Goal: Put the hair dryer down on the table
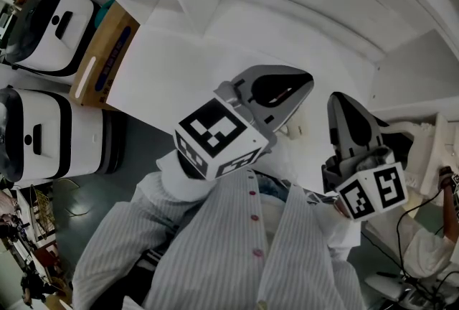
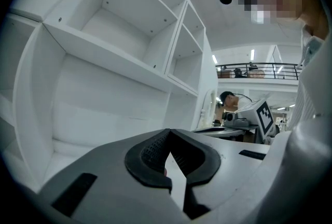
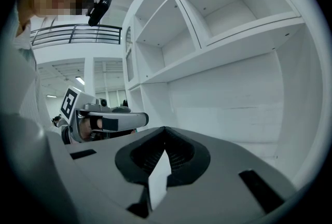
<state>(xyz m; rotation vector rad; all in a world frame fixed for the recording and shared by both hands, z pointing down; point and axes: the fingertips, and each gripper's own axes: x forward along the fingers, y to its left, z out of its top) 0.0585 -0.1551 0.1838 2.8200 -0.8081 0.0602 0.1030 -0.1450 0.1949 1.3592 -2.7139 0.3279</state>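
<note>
White shelving [image 2: 119,62] ahead, cardboard box [image 1: 107,54] aside; left gripper [image 2: 169,135], right gripper [image 3: 165,132] both closed, empty.

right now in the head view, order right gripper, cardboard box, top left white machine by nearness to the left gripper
1. right gripper, close on the right
2. cardboard box, off to the left
3. white machine, top left corner

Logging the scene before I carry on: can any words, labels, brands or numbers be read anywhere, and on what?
No text can be read in any view.
Box: dark blue print on its side, too blurred to read.
Left cube, right cube: black-and-white square markers only, no letters or digits.
White units: no label can be made out.
</note>
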